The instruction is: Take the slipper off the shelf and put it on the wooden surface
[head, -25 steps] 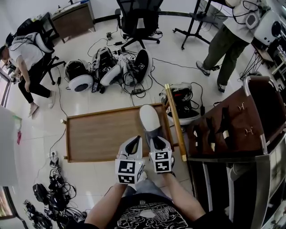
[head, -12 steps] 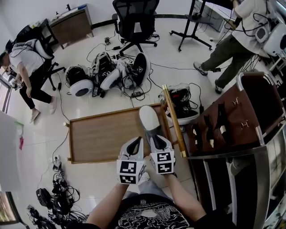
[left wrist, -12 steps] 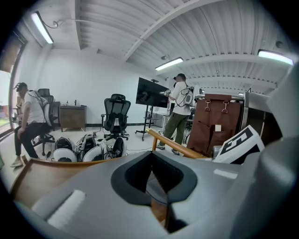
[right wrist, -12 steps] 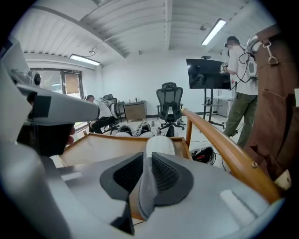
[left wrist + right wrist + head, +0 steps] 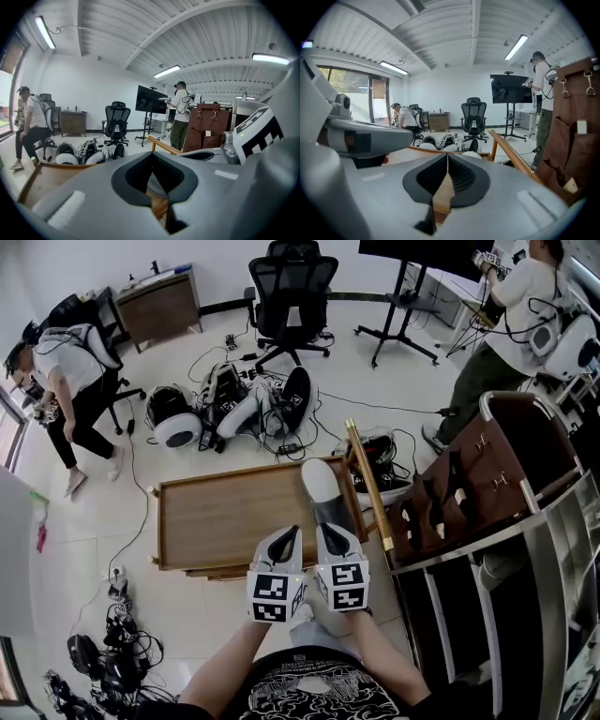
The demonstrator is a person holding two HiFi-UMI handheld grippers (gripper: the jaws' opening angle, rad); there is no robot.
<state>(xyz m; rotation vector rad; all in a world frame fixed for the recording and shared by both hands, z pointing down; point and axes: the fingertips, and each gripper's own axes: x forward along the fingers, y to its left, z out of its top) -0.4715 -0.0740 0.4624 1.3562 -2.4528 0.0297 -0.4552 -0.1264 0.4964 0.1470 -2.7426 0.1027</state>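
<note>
The white and grey slipper (image 5: 319,486) lies on the right end of the low wooden surface (image 5: 234,517), toe pointing away from me. Right behind its heel, my right gripper (image 5: 326,527) is closing; its jaws meet at the tips (image 5: 447,159) with nothing between them. The slipper's white toe (image 5: 473,154) shows just beyond them. My left gripper (image 5: 292,531) hovers beside it over the wood, its jaws (image 5: 151,157) together and empty. The brown shelf (image 5: 487,484) stands to the right.
A wooden rail (image 5: 368,488) runs between the wooden surface and the shelf. Helmets, packs and cables (image 5: 234,399) lie on the floor beyond. An office chair (image 5: 291,287), a seated person (image 5: 70,362) and a standing person (image 5: 511,324) are further off.
The right gripper's jaws, which held the slipper's heel, have come together behind it. The slipper stays lying on the wood. The left gripper has kept its place.
</note>
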